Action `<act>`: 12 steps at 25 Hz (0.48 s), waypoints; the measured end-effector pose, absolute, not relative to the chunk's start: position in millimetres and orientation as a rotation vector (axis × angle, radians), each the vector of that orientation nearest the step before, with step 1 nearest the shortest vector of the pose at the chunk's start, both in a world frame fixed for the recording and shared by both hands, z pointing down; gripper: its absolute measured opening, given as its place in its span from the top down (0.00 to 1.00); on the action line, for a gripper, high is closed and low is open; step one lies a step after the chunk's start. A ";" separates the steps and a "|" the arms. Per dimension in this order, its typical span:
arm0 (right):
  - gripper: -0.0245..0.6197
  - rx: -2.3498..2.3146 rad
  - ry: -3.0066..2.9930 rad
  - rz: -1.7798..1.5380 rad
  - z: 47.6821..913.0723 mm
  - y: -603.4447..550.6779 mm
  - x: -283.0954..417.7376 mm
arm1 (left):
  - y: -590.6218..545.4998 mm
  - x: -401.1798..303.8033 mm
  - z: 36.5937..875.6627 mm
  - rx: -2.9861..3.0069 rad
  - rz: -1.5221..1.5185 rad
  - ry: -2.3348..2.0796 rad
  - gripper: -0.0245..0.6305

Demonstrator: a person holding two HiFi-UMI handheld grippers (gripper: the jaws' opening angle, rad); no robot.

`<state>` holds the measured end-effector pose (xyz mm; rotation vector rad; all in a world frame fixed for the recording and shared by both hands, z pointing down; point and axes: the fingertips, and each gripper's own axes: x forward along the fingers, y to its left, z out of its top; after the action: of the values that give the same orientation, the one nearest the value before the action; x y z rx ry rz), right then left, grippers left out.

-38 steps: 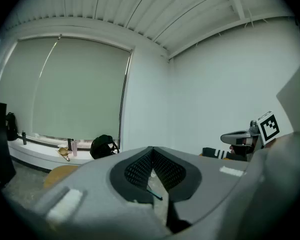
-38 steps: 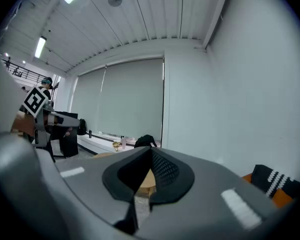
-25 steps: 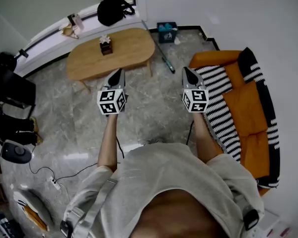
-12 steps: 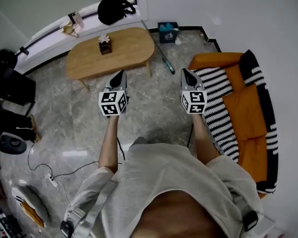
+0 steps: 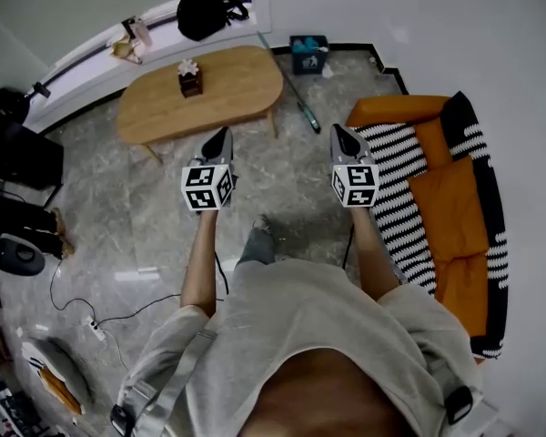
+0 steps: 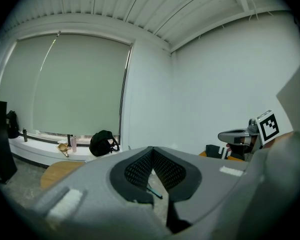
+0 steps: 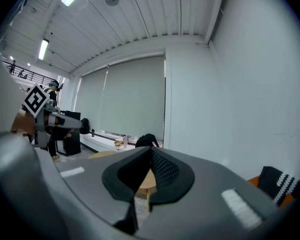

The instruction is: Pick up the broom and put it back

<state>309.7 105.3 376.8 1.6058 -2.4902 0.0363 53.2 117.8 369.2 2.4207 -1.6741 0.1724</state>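
- The broom (image 5: pixel 300 107) is seen on the floor well ahead of the person. It is a thin stick running from the wall corner down to a dark, teal-tinged end, between the oval wooden worktop (image 5: pixel 227 98) and the orange sofa (image 5: pixel 455 189).
- The left gripper (image 5: pixel 220 133) and the right gripper (image 5: pixel 338 130) are held side by side at about chest level. Both point roughly towards the broom and are well apart from it.
- In the left gripper view the jaws are seen pressed together at the tips with nothing between them. A short teal stroke (image 6: pixel 154 192), probably the broom's end, shows on the floor beyond them.
- In the right gripper view the jaws are likewise closed and empty, and the worktop is seen past them.
- The step in hand is judged to be the approach, and nothing has been grasped yet.
- For a sound pick, the jaws should be opened before the stick is reached and brought across the handle, not along it.
- The handle is best clamped away from the worktop leg, so that it is not knocked on lifting.
- A long, thin handle is likely to swing, so a second grip further along it would steady it.
- A teal bin (image 5: pixel 308 55) stands by the wall just beside the broom. Pale contents show at its top, but what they are cannot be told.
- A small dark box (image 5: pixel 189 80) with something pale at its top stands on the worktop.
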 end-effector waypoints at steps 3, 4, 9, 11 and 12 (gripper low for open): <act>0.96 1.595 -2.488 0.042 381.3 91.2 307.3 | 103.3 52.4 374.5 2.418 0.176 -1.665 0.96; 0.96 1.589 -2.488 0.043 383.4 85.5 305.8 | 97.4 51.5 376.6 2.416 0.175 -1.663 0.96; 0.96 1.551 -2.487 0.044 394.0 47.1 289.3 | 55.4 40.6 388.0 2.407 0.159 -1.649 0.96; 0.96 1.548 -2.481 0.045 396.7 28.5 282.8 | 35.1 35.5 392.9 2.405 0.159 -1.638 0.96; 0.96 1.548 -2.477 0.046 398.0 18.4 279.9 | 24.0 33.1 394.9 2.405 0.159 -1.632 0.96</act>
<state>279.9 18.4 398.0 1.5480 -2.4771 0.0460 33.1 24.0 394.9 2.4049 -1.6322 0.1590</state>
